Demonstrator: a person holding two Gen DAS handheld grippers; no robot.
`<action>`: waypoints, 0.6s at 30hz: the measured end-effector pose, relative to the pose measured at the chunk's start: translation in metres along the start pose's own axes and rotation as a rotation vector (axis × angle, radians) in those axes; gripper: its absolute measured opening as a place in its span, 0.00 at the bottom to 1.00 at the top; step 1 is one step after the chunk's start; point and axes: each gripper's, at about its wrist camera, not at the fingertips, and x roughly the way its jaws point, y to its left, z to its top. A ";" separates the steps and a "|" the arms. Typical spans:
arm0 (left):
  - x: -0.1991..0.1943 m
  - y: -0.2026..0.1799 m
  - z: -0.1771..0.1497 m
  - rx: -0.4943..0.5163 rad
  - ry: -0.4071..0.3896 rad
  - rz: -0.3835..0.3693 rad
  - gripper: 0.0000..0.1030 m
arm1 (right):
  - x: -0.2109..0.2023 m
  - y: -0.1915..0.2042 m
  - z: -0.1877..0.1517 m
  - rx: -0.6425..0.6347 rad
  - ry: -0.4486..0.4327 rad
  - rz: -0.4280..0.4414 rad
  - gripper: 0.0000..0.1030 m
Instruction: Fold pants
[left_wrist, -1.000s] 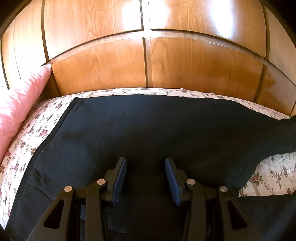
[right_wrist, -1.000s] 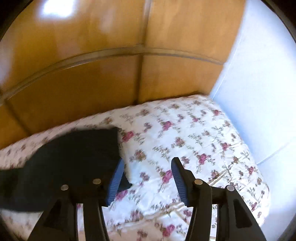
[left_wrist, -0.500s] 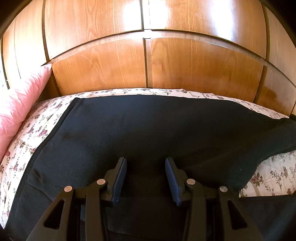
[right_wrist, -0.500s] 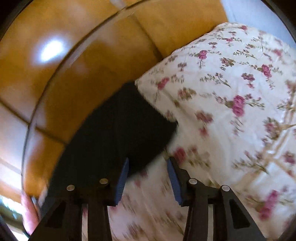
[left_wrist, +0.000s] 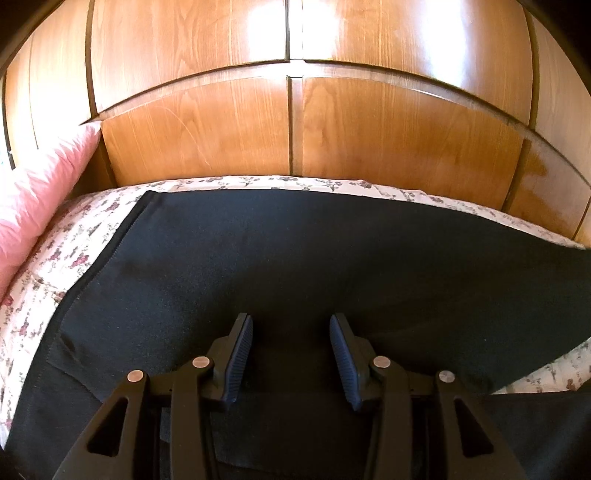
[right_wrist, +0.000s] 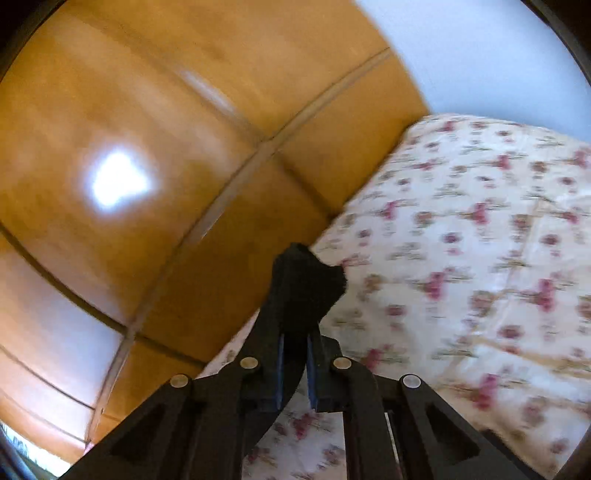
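Glossy orange-brown wooden panelling (left_wrist: 221, 140) rises behind your work surface, with a pale blue wall (right_wrist: 480, 55) beside it in the right wrist view. Below it lies the white bedspread printed with small pink flowers (right_wrist: 461, 258), and a pink pillow (left_wrist: 33, 206) leans at its left end against the wood. Your black fabric pants (left_wrist: 295, 266) are spread flat across most of the bedspread. Your left gripper (left_wrist: 291, 332) hovers over them with its jaws about half open, nothing between the ribbed blue pads (left_wrist: 242, 354). Your right gripper (right_wrist: 293, 354) has just been closing, and its jaws now pinch an end of the pants (right_wrist: 306, 280), which sticks up past the fingertips; that view is blurred. No brand, label or writing can be read anywhere.
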 end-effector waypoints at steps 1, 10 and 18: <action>0.000 0.001 0.000 -0.007 0.001 -0.009 0.43 | 0.003 -0.010 -0.006 -0.001 0.027 -0.052 0.09; 0.000 0.003 0.002 -0.021 0.006 -0.026 0.43 | 0.040 -0.042 -0.052 -0.129 0.092 -0.375 0.35; 0.000 0.004 0.002 -0.025 0.012 -0.032 0.44 | 0.021 0.053 -0.126 -0.520 0.060 -0.195 0.35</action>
